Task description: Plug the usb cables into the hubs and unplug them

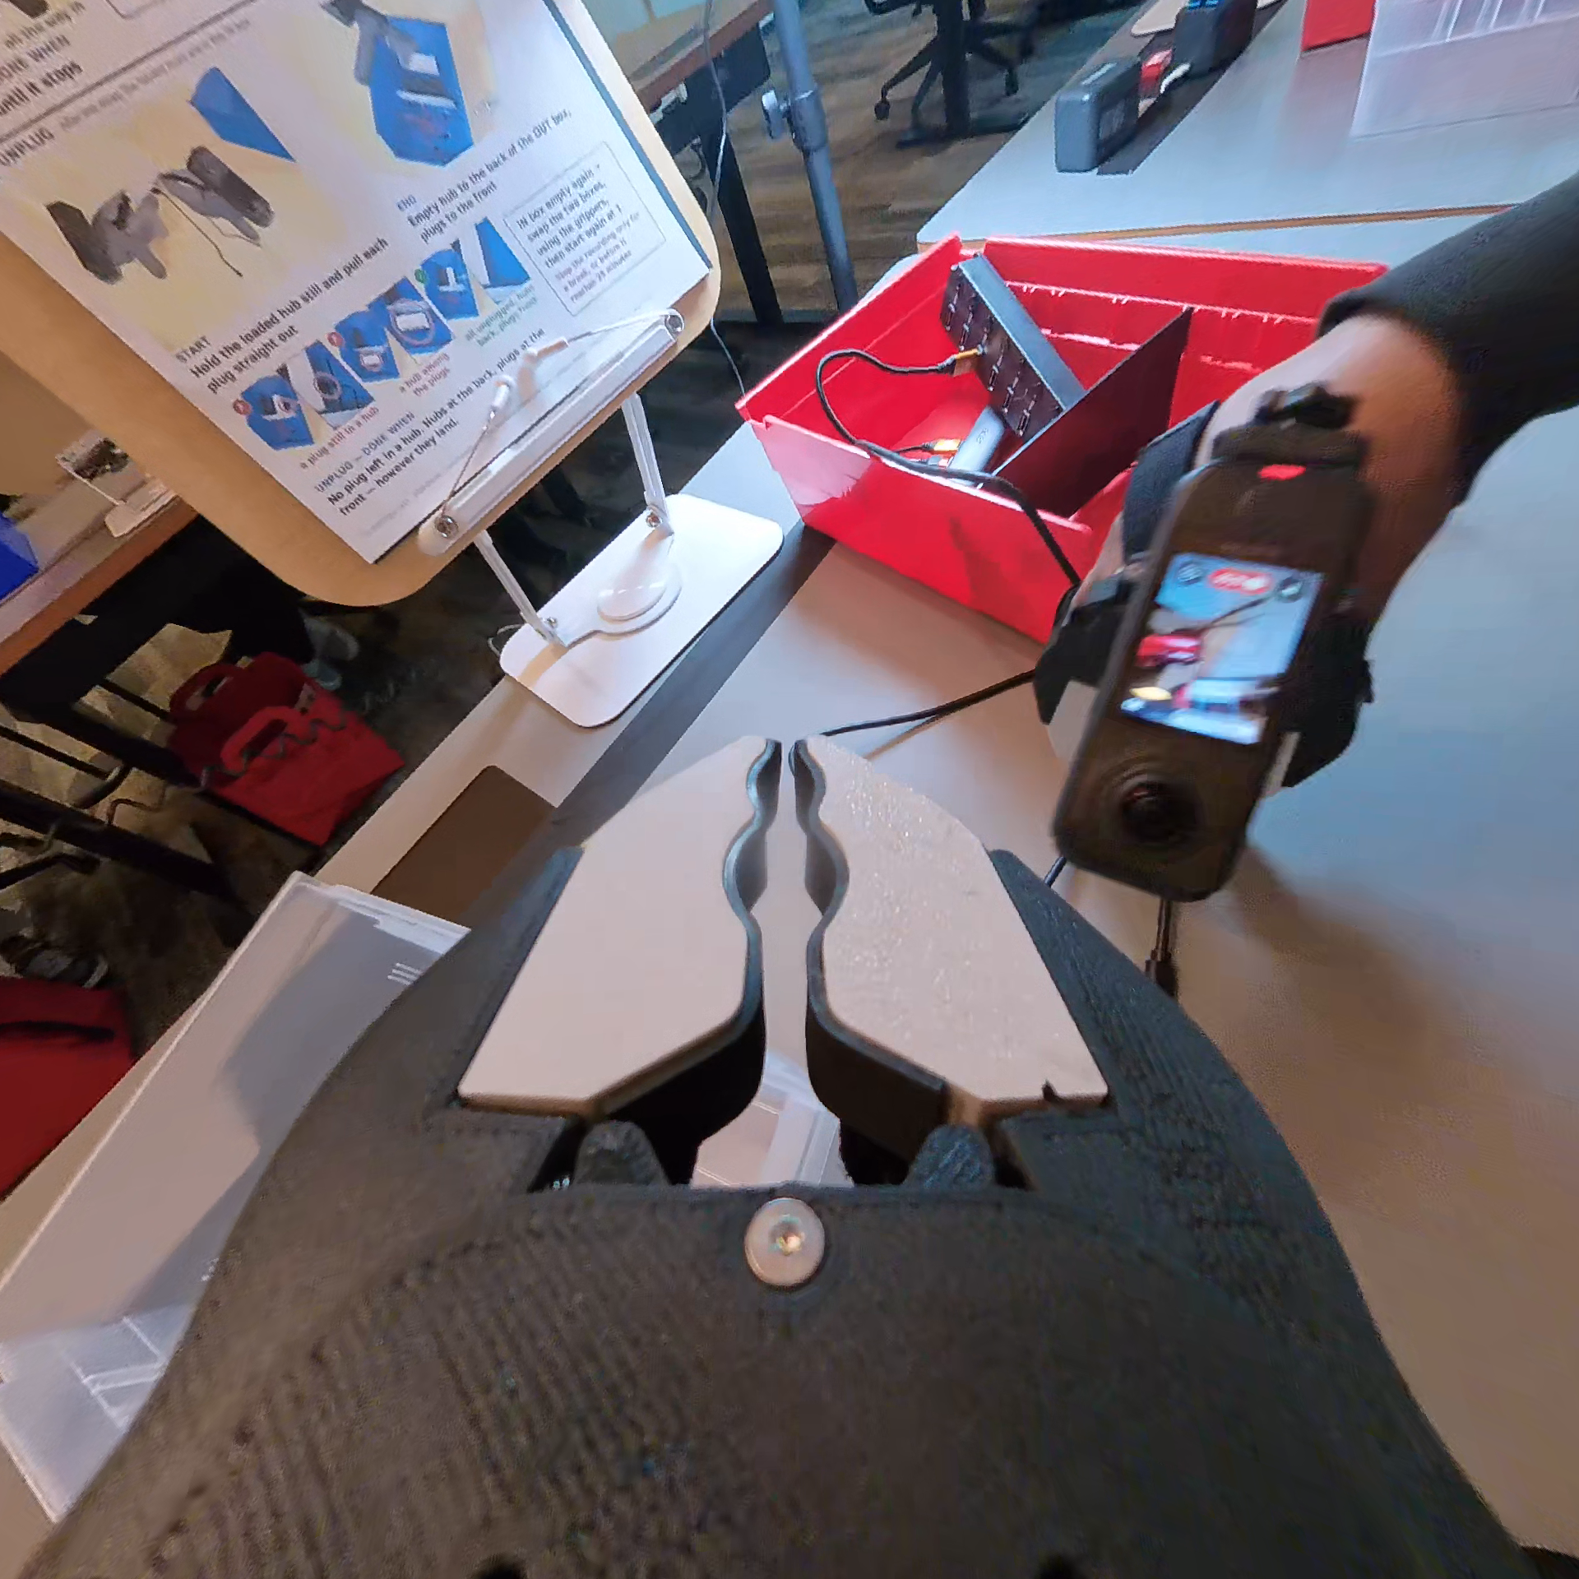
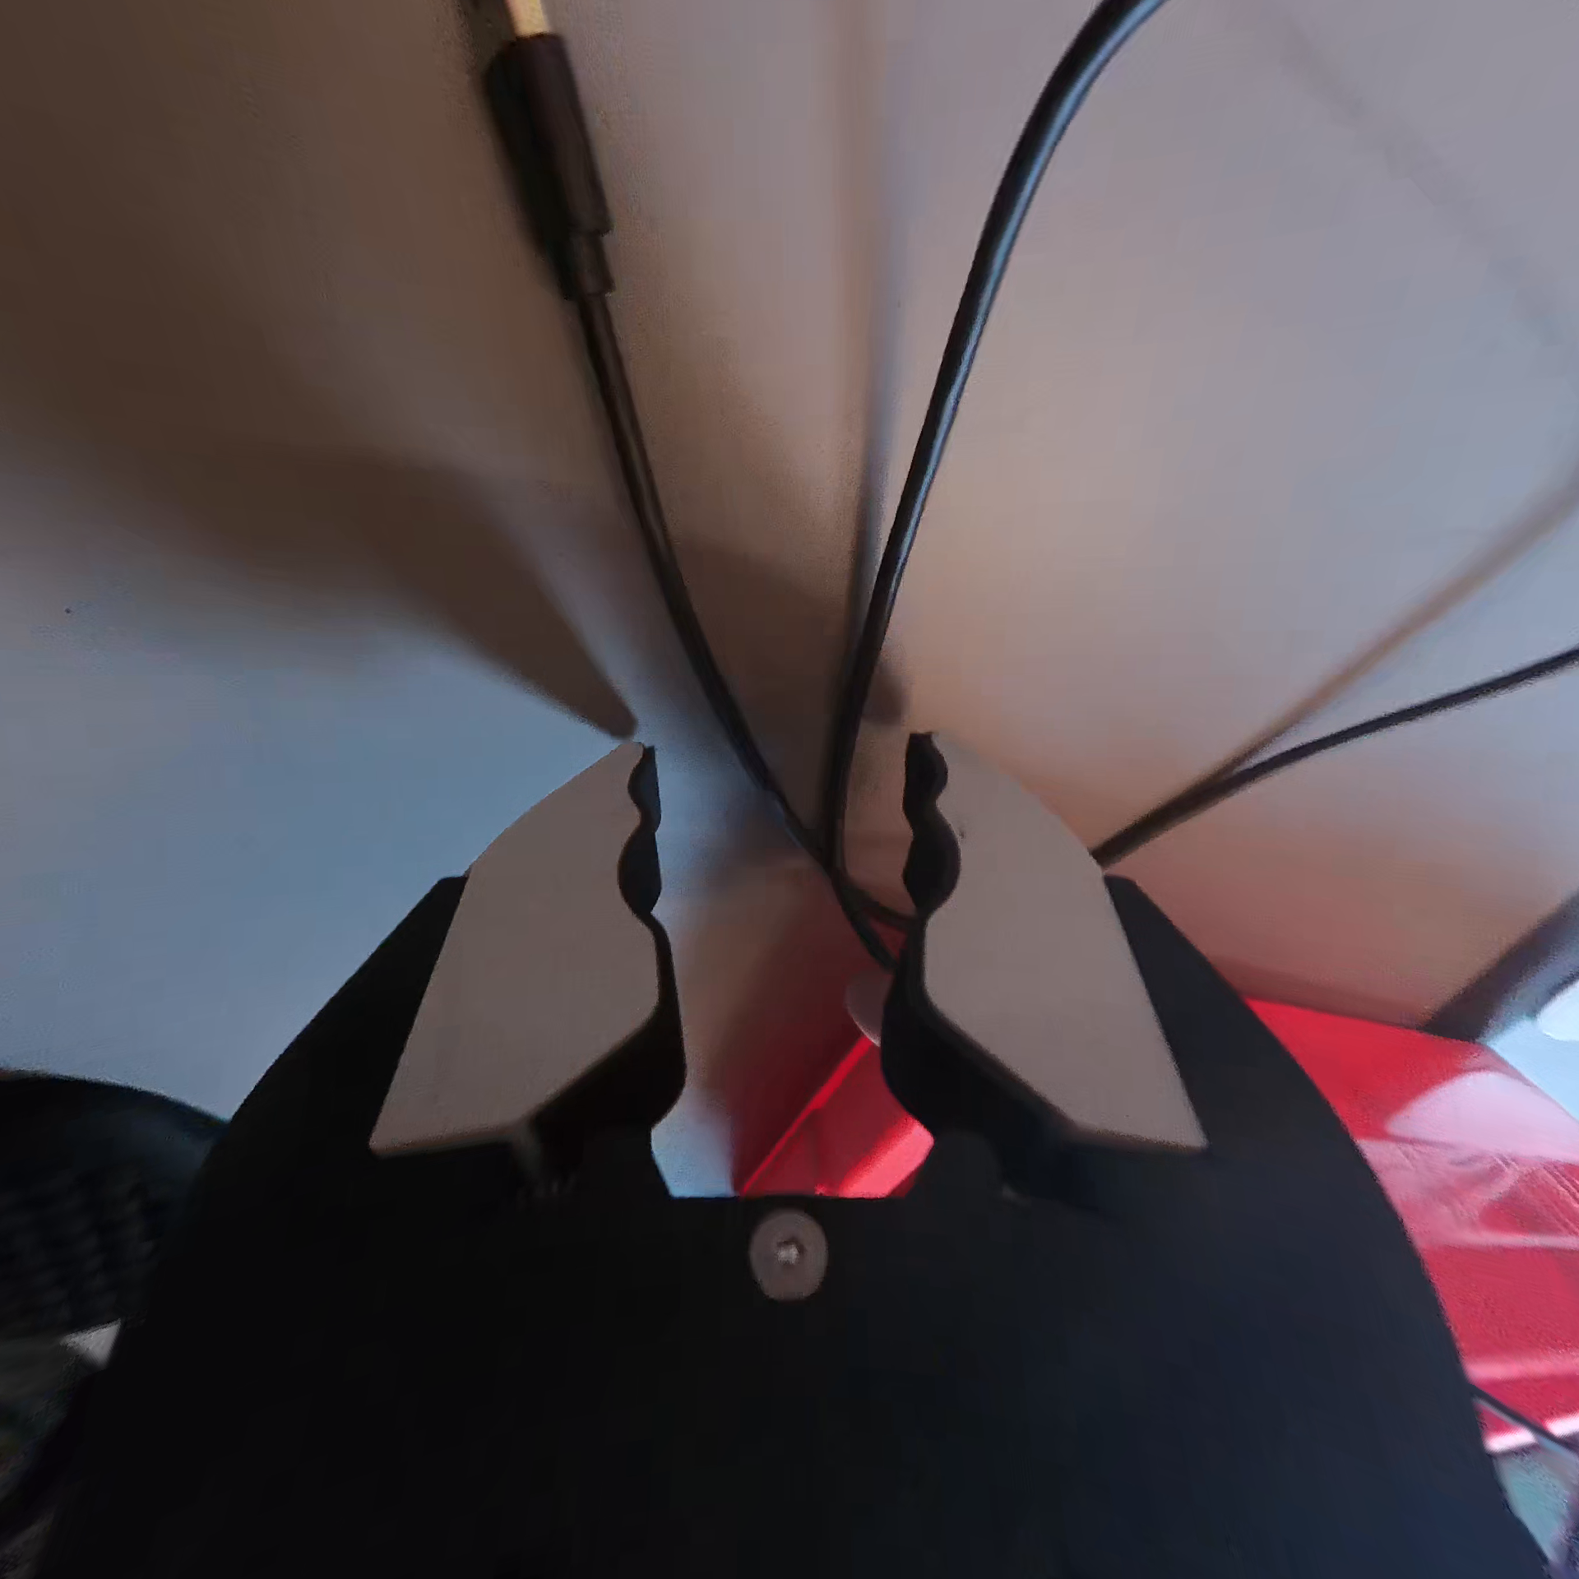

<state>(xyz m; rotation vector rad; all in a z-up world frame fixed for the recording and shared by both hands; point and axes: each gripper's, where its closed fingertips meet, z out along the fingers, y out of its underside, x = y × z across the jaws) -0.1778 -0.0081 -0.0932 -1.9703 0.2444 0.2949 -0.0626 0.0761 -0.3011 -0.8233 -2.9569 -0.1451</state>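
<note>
My left gripper (image 1: 784, 754) is shut and empty, held above the tan table. A dark grey hub (image 1: 1008, 342) with several ports leans in the back compartment of the red box (image 1: 897, 513). Cables lie in its front compartment. A black usb cable (image 1: 940, 707) trails out of the box across the table. In the right wrist view my right gripper (image 2: 782, 752) is open just above the table. The cable (image 2: 906, 530) loops between its fingers, close to the right finger (image 2: 1008, 923). The black usb plug (image 2: 547, 154) lies farther ahead. The right gripper's camera body (image 1: 1196, 683) hides its fingers in the left wrist view.
An instruction sheet on a white stand (image 1: 632, 615) stands at the table's far left edge. A clear plastic box (image 1: 214, 1153) sits at my lower left. A black divider (image 1: 1111, 419) splits the red box. A hand in a dark sleeve (image 1: 1470, 325) holds the right gripper. Spacing between my two grippers at the tips: around 25 cm. About 9 cm separates my right fingertips from the black usb plug (image 2: 547, 154).
</note>
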